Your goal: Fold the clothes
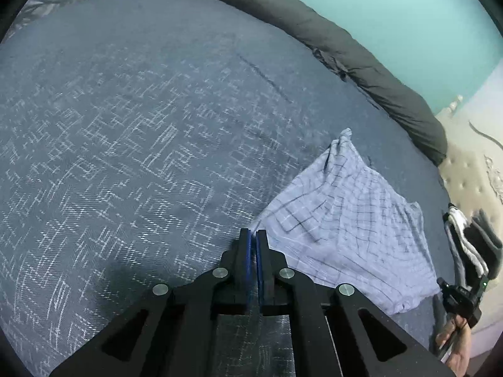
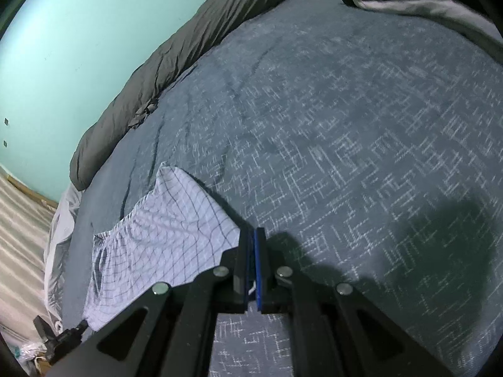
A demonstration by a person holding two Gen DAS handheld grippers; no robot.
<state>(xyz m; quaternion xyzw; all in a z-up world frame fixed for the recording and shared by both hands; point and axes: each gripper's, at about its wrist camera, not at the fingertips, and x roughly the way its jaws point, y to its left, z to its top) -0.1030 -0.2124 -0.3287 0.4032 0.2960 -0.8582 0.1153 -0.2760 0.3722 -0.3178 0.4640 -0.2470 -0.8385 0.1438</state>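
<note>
A pale checked garment [image 1: 342,220] is spread on the blue patterned bedspread [image 1: 141,125], held at two corners. The left tool [image 1: 253,235] is closed on the garment's near edge, its blue pads nearly together. The right tool [image 2: 253,234] is likewise clamped on the opposite corner of the cloth [image 2: 169,229]. A dark rolled duvet [image 2: 163,62] lies along the bed's far edge by the teal wall [image 2: 78,31].

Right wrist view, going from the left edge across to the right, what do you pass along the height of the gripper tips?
Striped floor → pale sheet edge → checked garment → right gripper, shut on that garment's corner → patterned blue bedspread.
</note>
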